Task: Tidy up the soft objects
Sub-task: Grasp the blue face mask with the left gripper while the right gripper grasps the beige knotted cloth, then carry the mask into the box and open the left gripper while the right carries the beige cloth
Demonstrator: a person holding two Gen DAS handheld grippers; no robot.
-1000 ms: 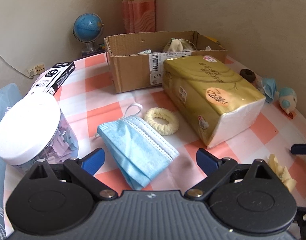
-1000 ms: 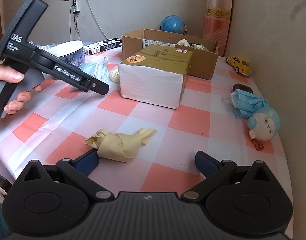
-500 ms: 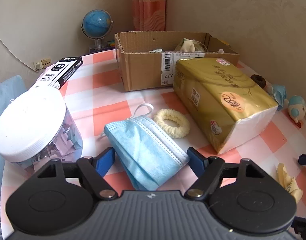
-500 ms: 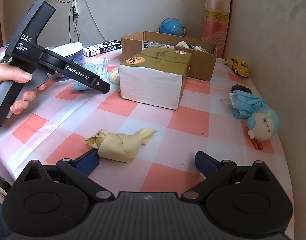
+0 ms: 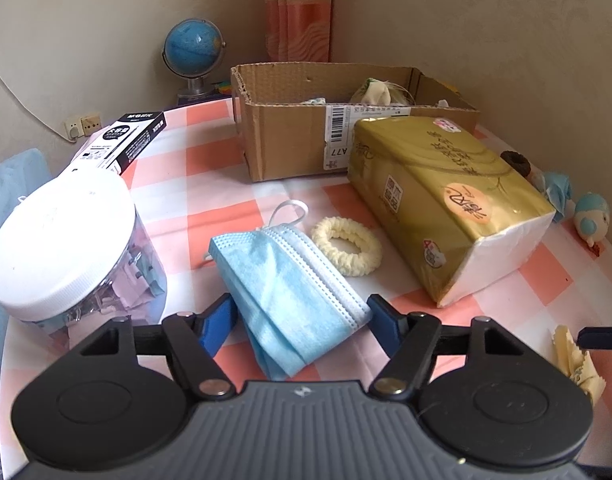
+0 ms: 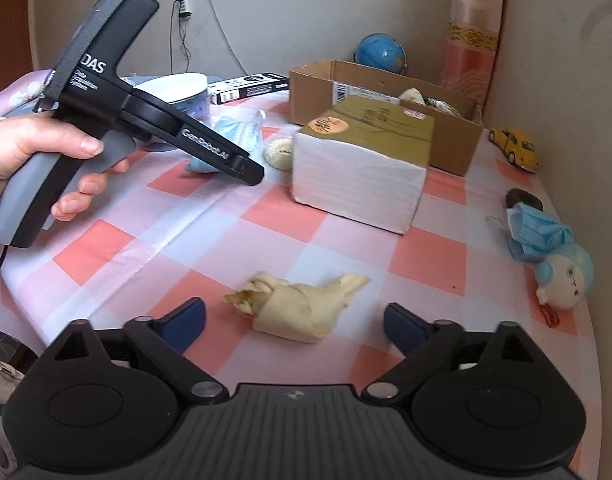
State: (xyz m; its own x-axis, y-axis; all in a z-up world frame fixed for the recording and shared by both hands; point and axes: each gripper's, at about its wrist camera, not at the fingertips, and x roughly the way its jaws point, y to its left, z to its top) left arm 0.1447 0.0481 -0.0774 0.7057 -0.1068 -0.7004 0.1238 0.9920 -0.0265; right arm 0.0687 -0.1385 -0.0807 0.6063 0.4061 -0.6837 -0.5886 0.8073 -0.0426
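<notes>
Now the blue face mask (image 5: 290, 288) lies flat on the checked surface (image 5: 210, 216), its near end between the fingers of the left hand-held gripper (image 5: 300, 322), whose jaws are closing around it from a wider spread a moment ago; the pads do not yet press it. Likewise the right hand-held gripper (image 6: 294, 322) is closing around the knotted cream cloth (image 6: 294, 304), still clear of it. Both pickups look imminent, presumably bound for the cardboard box (image 5: 290, 136). Only the right view shows the person's hand (image 6: 46, 148), a yellow toy car (image 6: 513, 148) and a second mask (image 6: 539, 232); only the left shows the cream scrunchie (image 5: 345, 246) whole.
</notes>
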